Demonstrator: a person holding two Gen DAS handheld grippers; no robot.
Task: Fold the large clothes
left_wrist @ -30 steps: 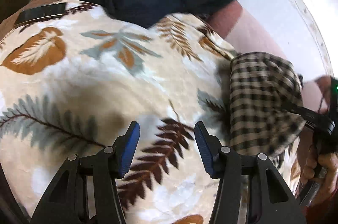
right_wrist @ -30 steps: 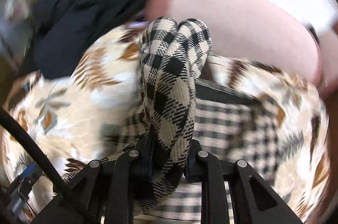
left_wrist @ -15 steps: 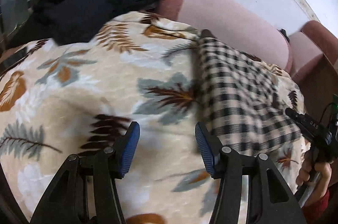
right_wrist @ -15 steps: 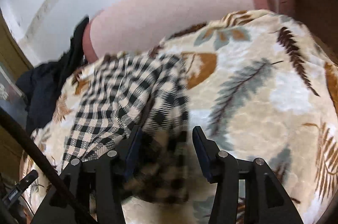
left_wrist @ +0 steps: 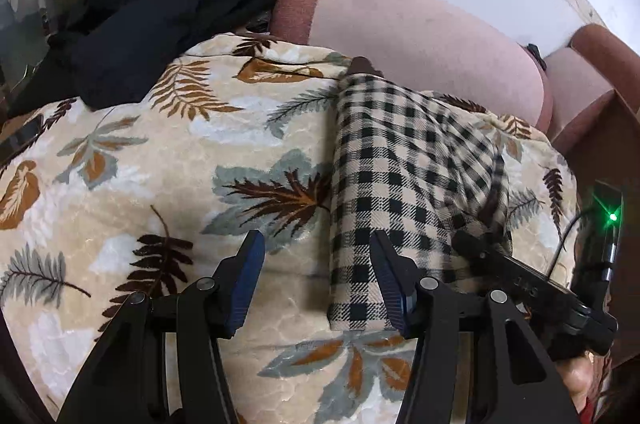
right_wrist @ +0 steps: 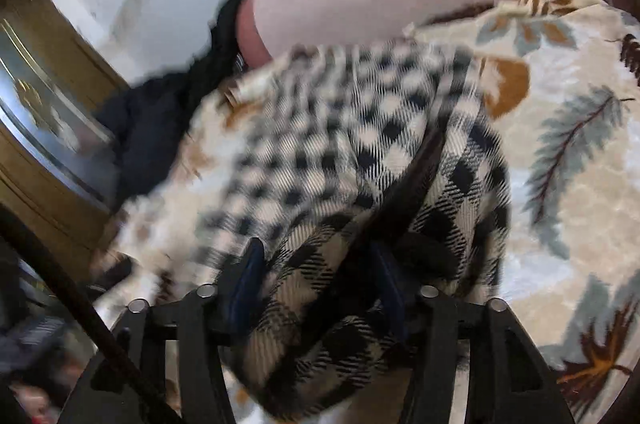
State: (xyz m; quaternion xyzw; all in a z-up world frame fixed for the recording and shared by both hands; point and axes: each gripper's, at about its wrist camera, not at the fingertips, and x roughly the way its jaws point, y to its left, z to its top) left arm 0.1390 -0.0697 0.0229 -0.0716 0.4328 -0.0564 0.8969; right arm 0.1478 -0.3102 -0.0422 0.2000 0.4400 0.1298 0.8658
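A beige-and-black checked garment lies flat on the leaf-print blanket. My left gripper hovers open over the garment's near left edge; its right finger is above the cloth and its left finger above the blanket, with nothing pinched. In the right wrist view a bunched fold of the garment fills the gap of my right gripper. Its jaws stand apart and are closing around that fold. From the left wrist view, the right gripper rests on the garment's near right part.
A heap of black clothes lies at the blanket's far left, also visible as black clothes. The pink sofa back rises behind, with a white wall above. A person's hand holds the right tool. A wooden cabinet stands on the left.
My right gripper released the raised fold, the garment dropped flat, and the gripper lowered onto its near right part. My left gripper moved right, from bare blanket to the garment's left edge.
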